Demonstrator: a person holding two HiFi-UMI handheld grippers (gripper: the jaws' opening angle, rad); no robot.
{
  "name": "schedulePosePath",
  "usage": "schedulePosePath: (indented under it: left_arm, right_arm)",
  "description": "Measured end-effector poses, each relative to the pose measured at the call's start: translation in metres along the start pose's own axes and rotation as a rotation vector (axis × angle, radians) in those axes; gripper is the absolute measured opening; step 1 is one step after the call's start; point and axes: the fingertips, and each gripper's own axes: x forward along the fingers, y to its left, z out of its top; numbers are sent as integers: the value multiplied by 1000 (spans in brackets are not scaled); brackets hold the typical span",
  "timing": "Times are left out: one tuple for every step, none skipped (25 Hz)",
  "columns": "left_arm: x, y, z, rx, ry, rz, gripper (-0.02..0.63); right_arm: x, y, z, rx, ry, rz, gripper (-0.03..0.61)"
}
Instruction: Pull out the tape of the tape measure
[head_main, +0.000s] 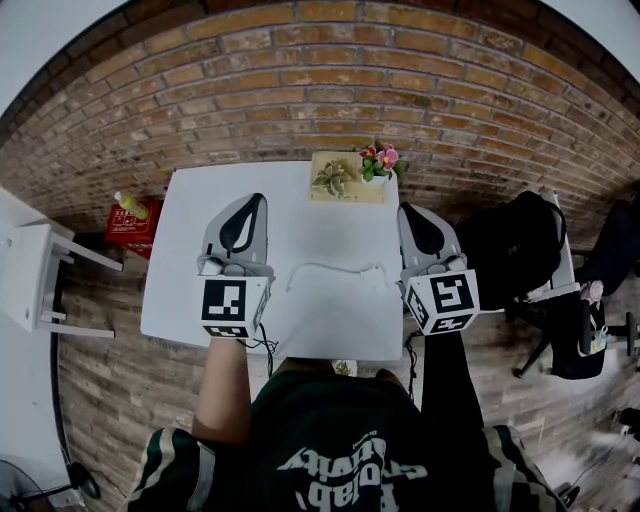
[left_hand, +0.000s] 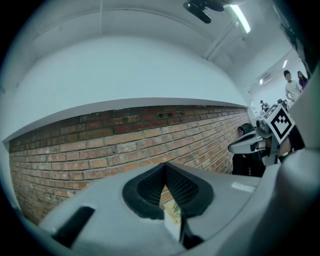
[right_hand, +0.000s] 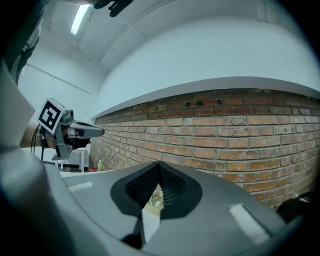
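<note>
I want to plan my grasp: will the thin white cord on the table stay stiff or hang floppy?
Probably floppy: the cord lies in a loose, uneven curve on the table. It is likely light too, being so thin.

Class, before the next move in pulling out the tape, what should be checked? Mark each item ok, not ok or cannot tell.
1. Left gripper open to grasp: not ok, jaws shut, empty.
2. Right gripper open to grasp: not ok, jaws shut, empty.
3. Thing to pull identified: cannot tell; only a thin white strip lies on the table between the grippers.
4. Plant tray clear of the strip: ok, at the far edge.
</note>
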Motion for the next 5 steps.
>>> schedulePosePath:
  left_arm:
    - [0, 0, -1, -1, 2, 1, 6]
    - [0, 0, -2, -1, 3, 0, 7]
    - [1, -1, -3, -2, 4, -1, 7]
    - [1, -2, -4, -3, 5, -3, 6]
    - [2, -3, -4, -3, 5, -5, 6]
  right_arm:
    - [0, 0, 0, 0, 0, 1, 14]
    - [1, 0, 0, 0, 0, 2, 14]
    - [1, -1, 0, -1, 0, 2, 14]
    - [1, -2, -1, -1, 1, 2, 14]
    - [0, -2, -1, -2, 1, 2, 14]
